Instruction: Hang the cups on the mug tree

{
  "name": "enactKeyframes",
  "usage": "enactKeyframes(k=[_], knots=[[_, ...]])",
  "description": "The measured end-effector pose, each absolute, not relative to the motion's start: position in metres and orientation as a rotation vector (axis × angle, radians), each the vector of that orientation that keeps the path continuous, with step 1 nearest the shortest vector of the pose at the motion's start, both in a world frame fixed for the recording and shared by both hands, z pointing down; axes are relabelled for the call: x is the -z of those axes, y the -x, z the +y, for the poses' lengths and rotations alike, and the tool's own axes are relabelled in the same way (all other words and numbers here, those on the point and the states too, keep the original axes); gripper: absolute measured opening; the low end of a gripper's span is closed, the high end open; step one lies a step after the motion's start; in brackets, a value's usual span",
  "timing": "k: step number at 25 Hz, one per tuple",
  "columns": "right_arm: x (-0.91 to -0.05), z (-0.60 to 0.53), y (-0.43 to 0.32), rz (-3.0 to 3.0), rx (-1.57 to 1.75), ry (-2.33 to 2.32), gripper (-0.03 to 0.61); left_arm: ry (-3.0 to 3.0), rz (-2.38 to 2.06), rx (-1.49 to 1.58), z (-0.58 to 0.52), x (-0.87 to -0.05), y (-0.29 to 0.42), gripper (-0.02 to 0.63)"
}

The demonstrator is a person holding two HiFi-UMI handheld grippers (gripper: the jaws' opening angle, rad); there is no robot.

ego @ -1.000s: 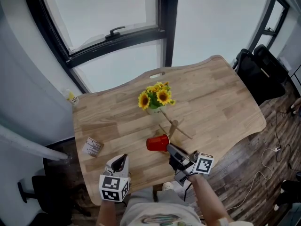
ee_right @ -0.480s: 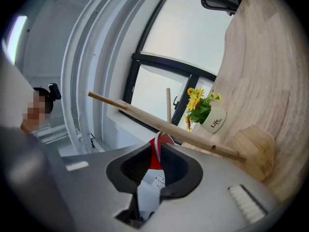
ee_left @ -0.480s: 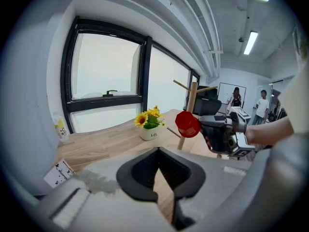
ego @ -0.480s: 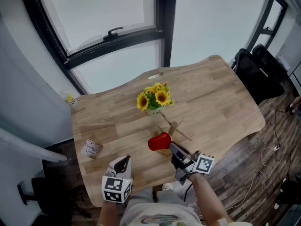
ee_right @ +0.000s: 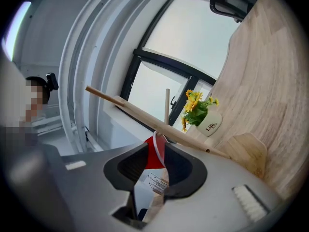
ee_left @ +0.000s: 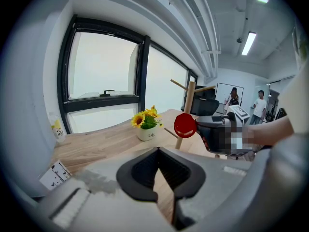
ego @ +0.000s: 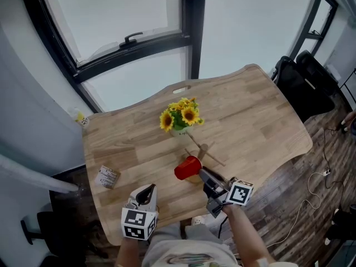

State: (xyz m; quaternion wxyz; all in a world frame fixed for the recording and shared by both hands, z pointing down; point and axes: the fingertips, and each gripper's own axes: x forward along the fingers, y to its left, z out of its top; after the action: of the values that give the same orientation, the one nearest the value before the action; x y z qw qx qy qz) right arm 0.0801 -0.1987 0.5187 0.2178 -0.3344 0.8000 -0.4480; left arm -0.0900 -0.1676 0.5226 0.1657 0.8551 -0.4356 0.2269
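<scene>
A red cup [ego: 187, 167] hangs tilted by the wooden mug tree [ego: 206, 149] at the table's front middle. My right gripper [ego: 201, 174] reaches it from the right; its jaws are opening, with the cup's wall and white rim [ee_right: 153, 153] still between them, just under a slanting peg [ee_right: 145, 115]. My left gripper [ego: 143, 192] hovers near the table's front edge, shut and with nothing in it. In the left gripper view the red cup [ee_left: 185, 125] shows bottom-on against the mug tree [ee_left: 186, 110].
A white pot of sunflowers [ego: 179, 115] stands behind the mug tree. A small printed carton [ego: 107, 176] lies at the front left, and a little bottle [ego: 82, 118] stands at the table's far left corner. A black chair [ego: 306, 82] is off the right end.
The red cup has shifted slightly up and toward the mug tree, tilting from its side. The right gripper followed it a little; the left gripper stayed put.
</scene>
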Motion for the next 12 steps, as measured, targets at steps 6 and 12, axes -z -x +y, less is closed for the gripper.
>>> enactKeyframes(k=[6,12], knots=[[-0.520,-0.196,-0.083,2.245,1.231,0.989,0.129,-2.448,-1.232,-0.634,-0.170,-0.518,0.088,0.000],[-0.507,-0.192,-0.093,2.310,1.134,1.100,0.153,-2.474,-1.218,-0.603,-0.173,-0.507,0.082,0.000]])
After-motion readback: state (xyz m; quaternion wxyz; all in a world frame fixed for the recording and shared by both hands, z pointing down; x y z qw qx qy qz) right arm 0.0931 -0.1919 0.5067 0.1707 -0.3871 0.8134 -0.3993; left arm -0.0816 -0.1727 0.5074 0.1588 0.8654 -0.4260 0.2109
